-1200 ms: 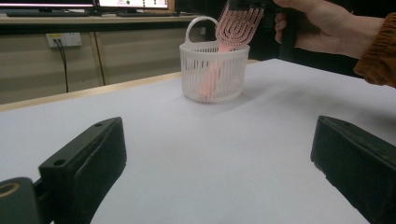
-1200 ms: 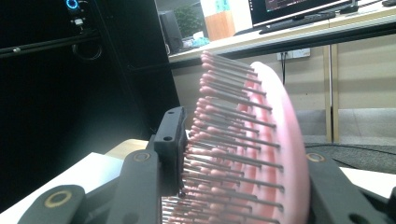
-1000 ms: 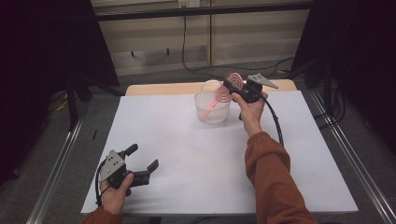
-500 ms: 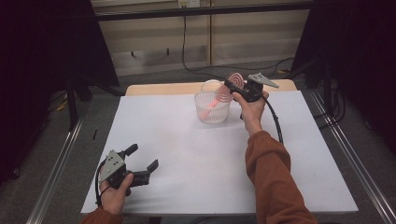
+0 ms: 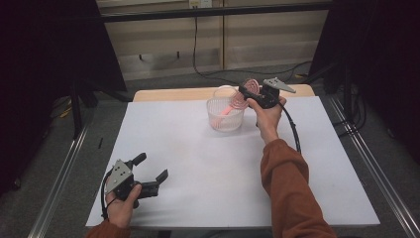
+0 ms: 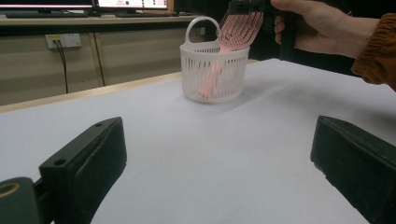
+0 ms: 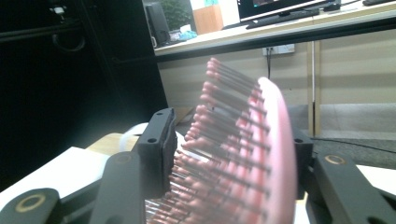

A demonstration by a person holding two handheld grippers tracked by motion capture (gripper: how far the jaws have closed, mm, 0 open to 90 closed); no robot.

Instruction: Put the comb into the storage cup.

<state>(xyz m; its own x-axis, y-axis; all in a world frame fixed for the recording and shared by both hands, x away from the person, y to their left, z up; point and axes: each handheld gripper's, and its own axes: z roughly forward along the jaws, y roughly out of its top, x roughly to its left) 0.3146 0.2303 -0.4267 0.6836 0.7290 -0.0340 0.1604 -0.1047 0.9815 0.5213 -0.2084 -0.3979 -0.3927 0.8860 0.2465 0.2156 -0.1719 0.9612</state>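
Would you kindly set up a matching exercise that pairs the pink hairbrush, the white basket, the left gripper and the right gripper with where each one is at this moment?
Things:
1. pink hairbrush
2. white basket
3. left gripper
4. right gripper

Places or states:
A. jaws wide apart with nothing between them, near the table's front edge
B. standing at the far side of the white table
C. handle down in the basket, head above the rim
D. jaws either side of the brush head

Pairs: 1-C, 2-B, 3-A, 4-D

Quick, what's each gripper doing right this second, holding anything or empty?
Left gripper: open, empty, low over the white table.
Right gripper: jaws have just been opening around the pink hairbrush, whose handle stands in the white basket.
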